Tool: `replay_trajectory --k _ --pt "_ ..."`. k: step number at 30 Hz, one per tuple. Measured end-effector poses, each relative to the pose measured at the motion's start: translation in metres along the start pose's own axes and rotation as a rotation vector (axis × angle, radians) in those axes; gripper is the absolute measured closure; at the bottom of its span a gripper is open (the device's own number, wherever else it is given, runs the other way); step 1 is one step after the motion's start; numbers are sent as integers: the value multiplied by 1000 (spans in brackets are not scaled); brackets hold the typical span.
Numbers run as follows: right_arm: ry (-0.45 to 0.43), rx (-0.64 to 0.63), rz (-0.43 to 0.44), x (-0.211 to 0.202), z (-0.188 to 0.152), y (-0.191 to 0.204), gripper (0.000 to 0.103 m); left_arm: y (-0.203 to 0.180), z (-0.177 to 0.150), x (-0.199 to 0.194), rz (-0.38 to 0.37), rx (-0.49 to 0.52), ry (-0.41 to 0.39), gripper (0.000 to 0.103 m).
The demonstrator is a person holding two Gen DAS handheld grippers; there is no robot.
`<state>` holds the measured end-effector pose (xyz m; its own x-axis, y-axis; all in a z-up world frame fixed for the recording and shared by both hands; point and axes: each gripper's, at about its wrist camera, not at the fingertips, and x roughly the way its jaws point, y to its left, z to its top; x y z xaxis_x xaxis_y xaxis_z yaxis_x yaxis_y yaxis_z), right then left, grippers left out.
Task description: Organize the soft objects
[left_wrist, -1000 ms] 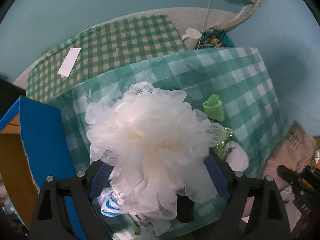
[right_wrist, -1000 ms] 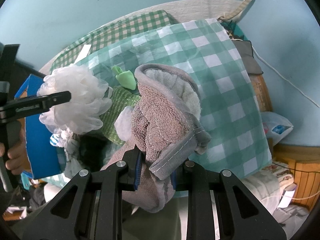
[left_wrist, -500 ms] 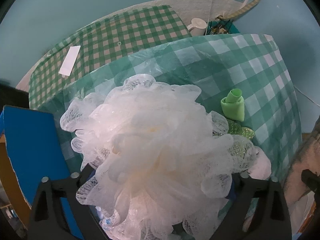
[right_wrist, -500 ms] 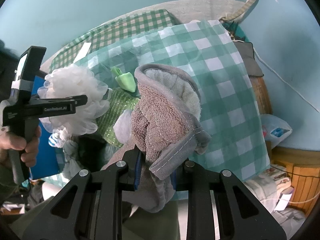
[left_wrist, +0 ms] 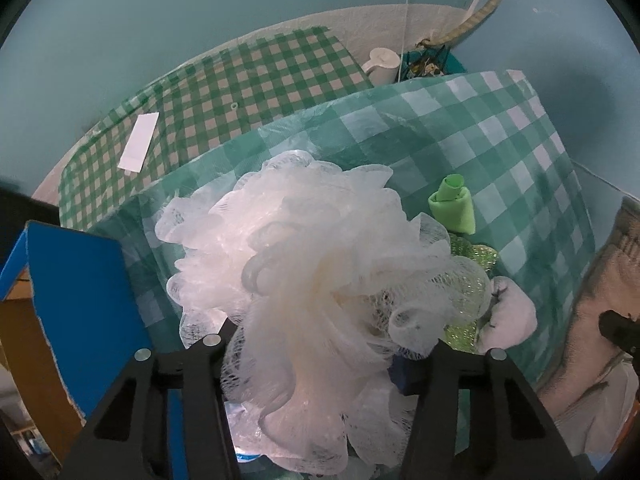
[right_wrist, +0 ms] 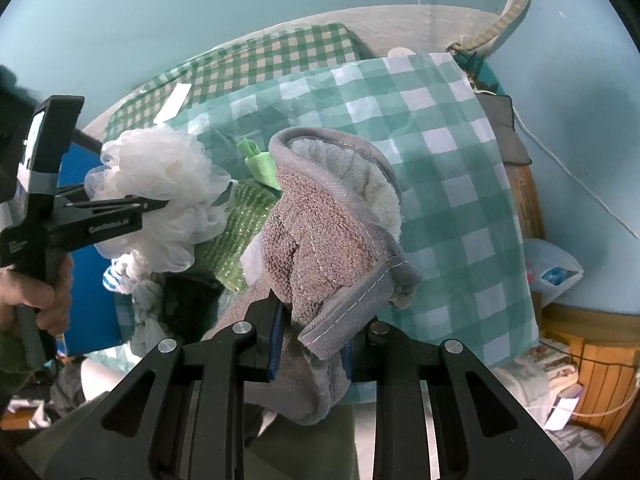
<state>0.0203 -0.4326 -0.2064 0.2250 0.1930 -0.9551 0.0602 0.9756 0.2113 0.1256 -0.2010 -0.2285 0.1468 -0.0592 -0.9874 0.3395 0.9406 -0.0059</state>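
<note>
My left gripper (left_wrist: 316, 344) is shut on a white mesh bath pouf (left_wrist: 316, 264) and holds it above the teal checked tablecloth (left_wrist: 500, 140); the pouf (right_wrist: 160, 184) and left gripper (right_wrist: 160, 204) also show in the right wrist view. My right gripper (right_wrist: 310, 340) is shut on a grey-brown towel (right_wrist: 328, 232) that stands up and folds over between the fingers. On the cloth lie a light green rolled cloth (left_wrist: 454, 208), a glittery green scrubber (right_wrist: 236, 236) and a white soft piece (left_wrist: 512, 320).
A blue box flap (left_wrist: 80, 300) stands at the left edge of the table. A second, darker green checked table (left_wrist: 240, 88) with a white card (left_wrist: 140, 148) lies behind. A white jug (left_wrist: 382, 64) stands at the back. More soft items (right_wrist: 144, 300) lie under the pouf.
The left gripper has lifted the pouf and drawn it back slightly from the camera; it sits higher against the blue flap. The right gripper and towel have barely moved.
</note>
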Motion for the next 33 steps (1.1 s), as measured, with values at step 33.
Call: replay_trajectory --k 33 --pt "-73 -176 -17 -33 8 39 81 22 -36 -101 -53 -106 -188 66"
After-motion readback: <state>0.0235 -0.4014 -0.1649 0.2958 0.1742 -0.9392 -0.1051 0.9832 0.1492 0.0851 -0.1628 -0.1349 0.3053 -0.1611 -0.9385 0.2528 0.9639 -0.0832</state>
